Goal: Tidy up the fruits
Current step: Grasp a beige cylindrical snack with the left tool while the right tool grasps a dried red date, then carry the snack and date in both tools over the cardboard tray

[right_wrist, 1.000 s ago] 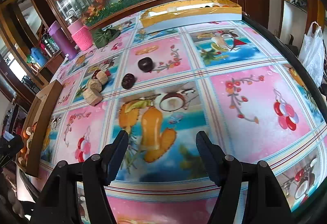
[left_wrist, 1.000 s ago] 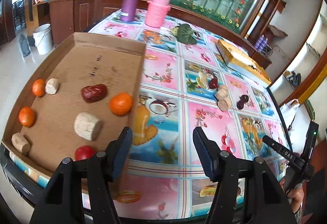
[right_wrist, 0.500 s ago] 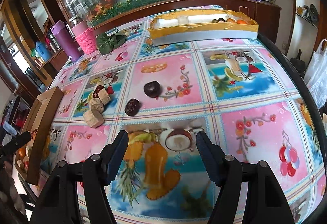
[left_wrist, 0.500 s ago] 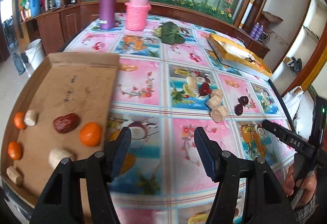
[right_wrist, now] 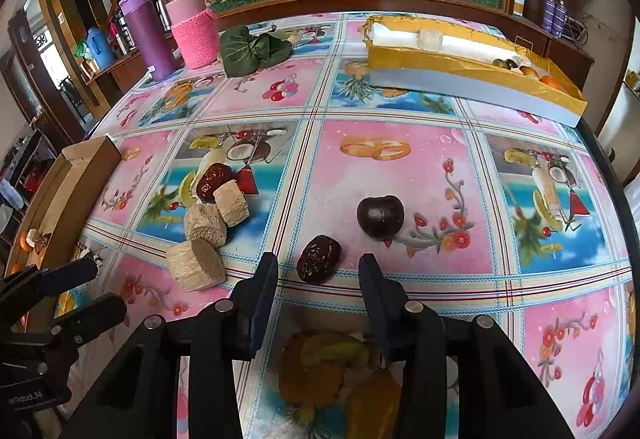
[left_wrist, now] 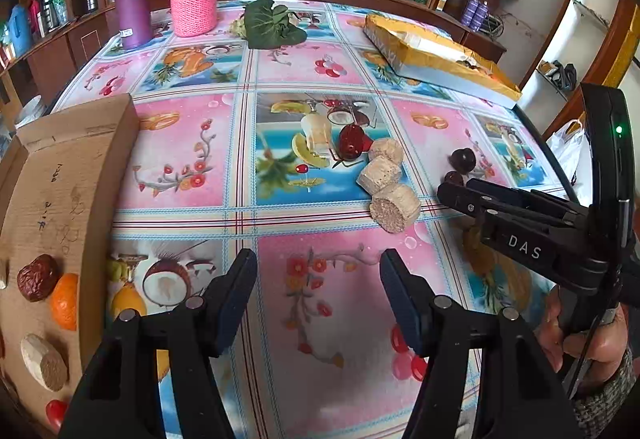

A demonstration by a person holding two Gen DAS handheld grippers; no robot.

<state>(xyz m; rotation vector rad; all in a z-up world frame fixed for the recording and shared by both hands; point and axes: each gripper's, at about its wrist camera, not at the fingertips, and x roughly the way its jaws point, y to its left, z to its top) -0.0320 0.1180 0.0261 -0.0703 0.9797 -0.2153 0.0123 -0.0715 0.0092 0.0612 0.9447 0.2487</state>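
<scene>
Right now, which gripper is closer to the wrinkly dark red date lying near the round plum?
Right. The right gripper has the date just ahead of its closing fingers, not yet gripped. The left gripper is off to the side, over bare tablecloth.

Three tan cork-like cylinders (right_wrist: 206, 225) are sitting clustered on the worktop (right_wrist: 400, 175), one red date (right_wrist: 213, 181) touching them, one darker wrinkled date (right_wrist: 319, 259) lying apart, one dark round plum (right_wrist: 380, 217) sitting near it. Two trays are showing: one cardboard tray (left_wrist: 60, 179) and one yellow-lined box (right_wrist: 472, 79). In the cardboard tray, the left wrist view is catching one date (left_wrist: 38, 283), one orange (left_wrist: 66, 301), one tan cylinder (left_wrist: 42, 363), one red fruit (left_wrist: 56, 413); more are getting cut off at the edge. Two bottles are standing: one purple (right_wrist: 148, 33), one pink-sleeved (right_wrist: 194, 33). One green leafy bundle (right_wrist: 252, 51). Two sets of tongs are showing.
</scene>
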